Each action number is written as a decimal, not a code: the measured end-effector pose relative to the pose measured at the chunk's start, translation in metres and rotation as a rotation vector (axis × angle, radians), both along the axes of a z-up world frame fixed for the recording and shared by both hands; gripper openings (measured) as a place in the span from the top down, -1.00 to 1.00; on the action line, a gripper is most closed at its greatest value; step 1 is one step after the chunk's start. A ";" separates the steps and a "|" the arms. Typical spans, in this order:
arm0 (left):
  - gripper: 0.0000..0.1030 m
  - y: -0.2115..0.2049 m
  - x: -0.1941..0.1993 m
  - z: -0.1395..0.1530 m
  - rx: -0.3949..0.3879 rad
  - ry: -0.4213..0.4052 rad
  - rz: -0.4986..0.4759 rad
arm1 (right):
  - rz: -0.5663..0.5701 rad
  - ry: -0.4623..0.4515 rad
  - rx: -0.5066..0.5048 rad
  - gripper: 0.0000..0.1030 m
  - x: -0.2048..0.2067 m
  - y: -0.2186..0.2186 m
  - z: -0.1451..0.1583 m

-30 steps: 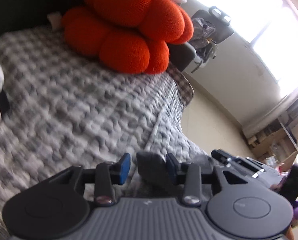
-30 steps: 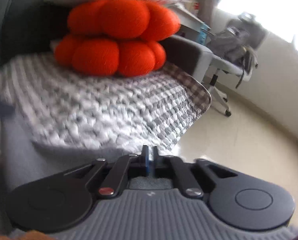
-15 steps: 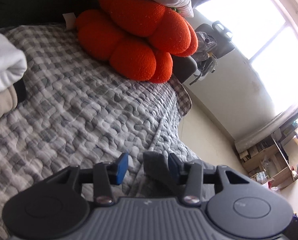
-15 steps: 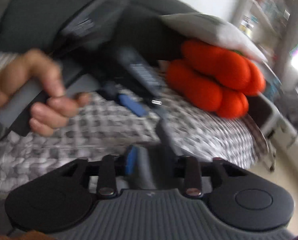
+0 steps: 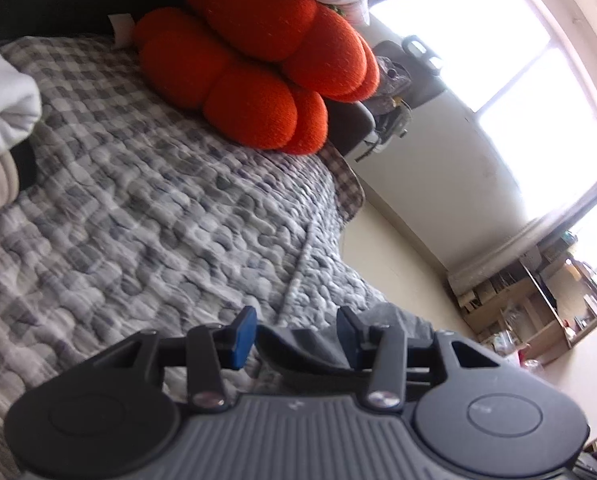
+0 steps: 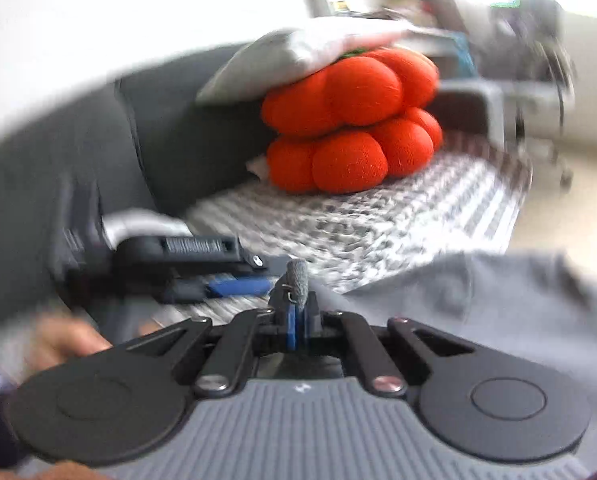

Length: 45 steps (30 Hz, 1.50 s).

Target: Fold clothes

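Note:
A grey garment (image 6: 478,304) lies over the near edge of the checked quilt (image 6: 378,220). My right gripper (image 6: 297,322) is shut on a pinch of it, and a tuft of grey cloth sticks up above the blue pads. My left gripper (image 6: 250,274), held by a hand (image 6: 66,340), sits just to the left, level and close. In the left wrist view, my left gripper (image 5: 296,334) stands partly open. A fold of the grey garment (image 5: 298,348) lies between its jaws against the right finger, with a gap at the left pad (image 5: 243,334).
A big orange cushion (image 5: 258,60) under a white pillow (image 6: 298,52) sits at the far end of the quilt (image 5: 158,220). Folded white and beige clothes (image 5: 2,92) are stacked at the left. Beyond the quilt's edge are bare floor (image 5: 398,256), an office chair (image 5: 394,80) and low shelves (image 5: 518,304).
My right gripper swung over beside the left one, opened, then shut on the grey cloth. The left gripper drifted slightly, and the stack of folded clothes came into its view.

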State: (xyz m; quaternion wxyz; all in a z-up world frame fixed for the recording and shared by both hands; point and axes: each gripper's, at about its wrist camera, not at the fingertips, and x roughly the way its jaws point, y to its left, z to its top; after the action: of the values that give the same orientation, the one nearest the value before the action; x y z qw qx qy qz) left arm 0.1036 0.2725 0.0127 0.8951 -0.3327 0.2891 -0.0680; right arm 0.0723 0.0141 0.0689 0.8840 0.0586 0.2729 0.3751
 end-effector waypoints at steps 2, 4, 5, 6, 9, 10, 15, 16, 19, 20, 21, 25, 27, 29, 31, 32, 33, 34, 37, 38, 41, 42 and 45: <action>0.13 -0.003 0.002 -0.001 0.007 0.009 -0.023 | -0.009 0.044 0.036 0.94 0.002 -0.005 -0.002; 0.13 -0.006 0.005 -0.002 0.014 0.017 -0.047 | -0.003 0.043 0.010 0.90 -0.001 0.000 -0.003; 0.17 -0.007 0.005 -0.003 0.023 0.026 -0.047 | 0.026 0.058 0.007 0.80 -0.002 0.006 -0.005; 0.17 -0.008 0.006 -0.005 0.031 0.037 -0.047 | 0.057 0.069 -0.008 0.75 -0.003 0.017 -0.009; 0.41 -0.008 0.008 -0.009 0.049 0.068 -0.060 | 0.104 0.013 -0.146 0.74 -0.016 0.044 -0.021; 0.44 -0.009 0.009 -0.010 0.061 0.073 -0.068 | 0.117 -0.013 -0.194 0.74 -0.020 0.052 -0.025; 0.85 -0.013 0.003 -0.004 0.134 0.050 -0.022 | 0.142 -0.013 -0.218 0.68 -0.029 0.051 -0.033; 0.86 -0.012 0.001 -0.002 0.141 0.041 0.002 | 0.146 -0.003 -0.210 0.68 -0.030 0.049 -0.034; 1.00 -0.005 -0.010 0.011 0.171 -0.038 0.077 | 0.145 0.029 -0.160 0.63 -0.031 0.039 -0.031; 1.00 -0.002 -0.009 0.009 0.159 -0.028 0.074 | 0.137 0.042 -0.133 0.55 -0.030 0.035 -0.027; 1.00 0.002 -0.007 0.007 0.147 -0.016 0.072 | 0.123 0.053 -0.111 0.41 -0.029 0.031 -0.023; 1.00 0.005 -0.001 0.001 0.110 0.020 0.039 | 0.034 0.058 -0.071 0.24 -0.027 -0.004 -0.005; 0.97 0.001 -0.001 0.003 0.120 0.016 0.022 | -0.058 0.059 -0.093 0.21 -0.023 -0.035 0.004; 0.89 -0.007 -0.004 0.009 0.142 0.005 0.011 | -0.152 0.061 -0.119 0.14 -0.019 -0.071 0.007; 0.83 -0.016 -0.006 0.011 0.152 0.002 -0.010 | -0.237 0.061 -0.177 -0.04 -0.013 -0.109 0.003; 0.82 -0.022 -0.006 0.013 0.155 0.000 -0.024 | -0.275 0.072 -0.213 -0.10 -0.008 -0.128 -0.002; 0.80 -0.028 -0.006 0.013 0.170 -0.004 -0.042 | -0.305 0.110 -0.246 -0.10 -0.003 -0.146 -0.011; 0.78 -0.035 -0.007 0.014 0.186 -0.008 -0.060 | -0.334 0.156 -0.279 -0.10 0.001 -0.164 -0.019; 0.71 -0.058 -0.010 0.010 0.273 -0.016 -0.115 | -0.384 0.175 -0.343 -0.08 -0.005 -0.218 -0.034; 0.71 -0.065 -0.010 0.008 0.290 -0.008 -0.129 | -0.403 0.171 -0.358 -0.08 -0.010 -0.233 -0.034; 0.71 -0.076 -0.006 -0.004 0.331 0.020 -0.152 | -0.473 0.175 -0.385 -0.07 -0.024 -0.276 -0.033; 0.71 -0.078 -0.006 -0.006 0.346 0.015 -0.149 | -0.502 0.184 -0.385 -0.08 -0.029 -0.289 -0.033; 0.70 -0.084 -0.007 -0.010 0.382 0.003 -0.142 | -0.556 0.205 -0.356 -0.09 -0.048 -0.330 -0.035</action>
State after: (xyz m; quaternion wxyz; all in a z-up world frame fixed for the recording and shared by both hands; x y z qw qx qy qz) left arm 0.0965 0.1889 0.0027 0.9344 -0.1356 0.3209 -0.0742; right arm 0.0247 -0.3155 0.0344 0.9166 0.0129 0.3953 0.0585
